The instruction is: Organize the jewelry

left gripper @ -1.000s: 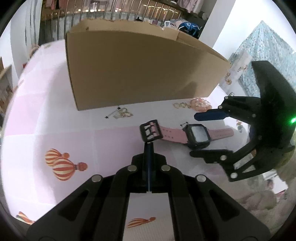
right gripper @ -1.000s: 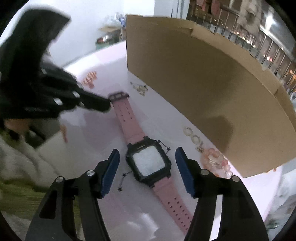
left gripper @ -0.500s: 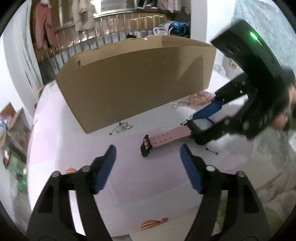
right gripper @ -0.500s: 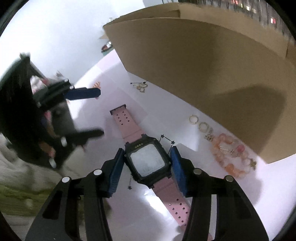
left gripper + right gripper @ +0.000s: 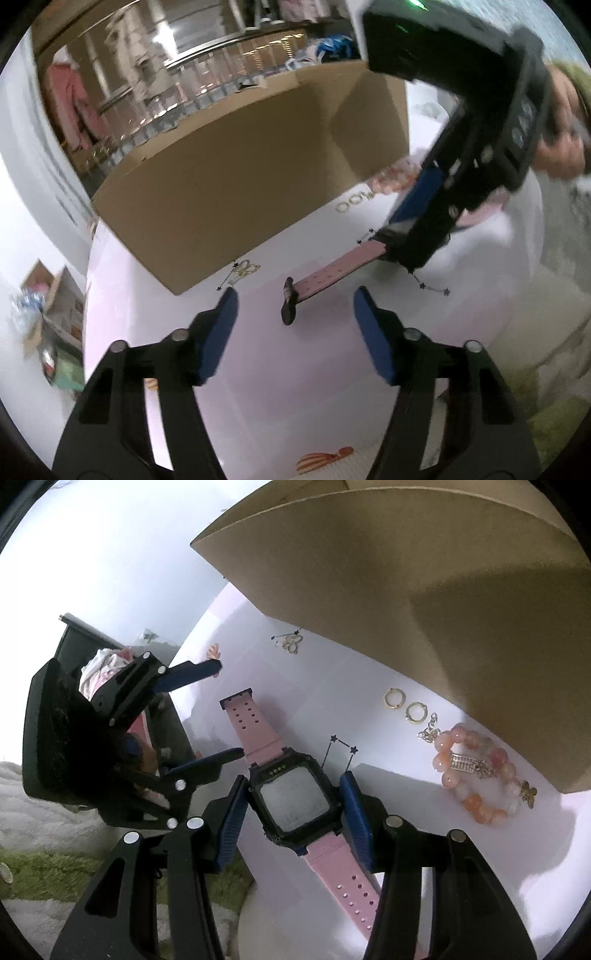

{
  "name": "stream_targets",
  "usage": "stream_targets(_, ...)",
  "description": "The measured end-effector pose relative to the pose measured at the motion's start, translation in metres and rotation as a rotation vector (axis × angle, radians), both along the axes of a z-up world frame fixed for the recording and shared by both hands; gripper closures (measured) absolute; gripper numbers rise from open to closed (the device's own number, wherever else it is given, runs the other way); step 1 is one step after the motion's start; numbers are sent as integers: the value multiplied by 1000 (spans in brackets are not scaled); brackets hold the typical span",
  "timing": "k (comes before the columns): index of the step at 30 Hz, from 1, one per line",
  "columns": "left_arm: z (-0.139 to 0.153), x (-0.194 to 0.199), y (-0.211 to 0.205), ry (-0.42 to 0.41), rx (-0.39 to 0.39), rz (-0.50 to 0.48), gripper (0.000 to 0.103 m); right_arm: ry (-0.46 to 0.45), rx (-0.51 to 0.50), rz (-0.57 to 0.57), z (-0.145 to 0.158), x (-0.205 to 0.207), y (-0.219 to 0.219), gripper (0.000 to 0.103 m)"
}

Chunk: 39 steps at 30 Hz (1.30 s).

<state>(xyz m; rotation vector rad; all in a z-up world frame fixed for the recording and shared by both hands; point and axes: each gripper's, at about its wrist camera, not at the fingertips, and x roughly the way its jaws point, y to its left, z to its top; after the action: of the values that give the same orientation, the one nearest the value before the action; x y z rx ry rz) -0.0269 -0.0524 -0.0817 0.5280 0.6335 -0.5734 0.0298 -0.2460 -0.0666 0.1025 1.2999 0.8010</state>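
1. A big cardboard box (image 5: 258,177) stands on the pale pink table (image 5: 280,387), its plain brown wall filling the back of both views.
2. An orange balloon print (image 5: 325,459) sits on the tabletop at the near edge.
3. Behind the box runs a shiny metal railing (image 5: 207,77), blurred.
4. Pink clothing (image 5: 79,107) hangs up at far left.
5. A green shaggy rug (image 5: 55,871) lies below the table edge.
6. A small open carton (image 5: 40,284) sits low at left, contents too blurred to tell.
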Motion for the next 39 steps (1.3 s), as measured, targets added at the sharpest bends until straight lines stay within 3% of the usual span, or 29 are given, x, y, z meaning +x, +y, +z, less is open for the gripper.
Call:
stream_targets(5,-8,3,-12,5,56,-42,72,13,-21,38,2,4,9,53)
stream_targets(9,-7,5,-9,30,40,-27,90,20,-27,52,1,10,18,53)
stream_targets(12,-4,10,-4,82,-11,-13,95,24,-19,46,-4,15,24,53)
stream_targets(19,2,39,10,344,-175,53,96,-45,-62,35,-3,5,22,50)
stream_targets(26,-3,70,28,584,-325,123,96,-197,-187,54,0,-19,30,49)
stream_targets(34,-8,84,37,704,-408,155,96,-387,-392,87,-9,-54,43,49)
stream_targets(39,-10,90,44,736,-430,186,96,-430,-437,81,-12,-64,45,49)
